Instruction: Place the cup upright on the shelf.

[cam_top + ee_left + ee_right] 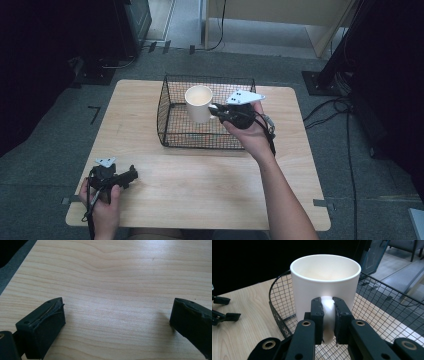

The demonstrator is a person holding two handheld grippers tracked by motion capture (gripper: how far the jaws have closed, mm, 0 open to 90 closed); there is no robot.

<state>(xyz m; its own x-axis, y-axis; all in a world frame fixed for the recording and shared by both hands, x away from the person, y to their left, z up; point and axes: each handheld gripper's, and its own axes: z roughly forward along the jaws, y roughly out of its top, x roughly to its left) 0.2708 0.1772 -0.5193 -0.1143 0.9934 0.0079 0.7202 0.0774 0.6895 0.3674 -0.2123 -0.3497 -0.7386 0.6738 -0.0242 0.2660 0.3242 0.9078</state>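
Centre frame, the right gripper (218, 111) is clamped on the handle of the upright white ceramic mug (199, 103), which hangs above the black wire basket (172, 131). At lower left, the left gripper (131, 176) rests spread apart on the wooden bench (200, 190).

mug (199, 103): white, empty, upright, held by its handle (328, 315) above the basket | basket (172, 127): black wire mesh, open top, on table's far middle

A lab or test room set up for recording.
A small wooden table (200, 185) stands on grey carpet (40, 150), with cables (345, 107) trailing at right, black stands (320, 80) at upper right, dark equipment (135, 20) at upper left.
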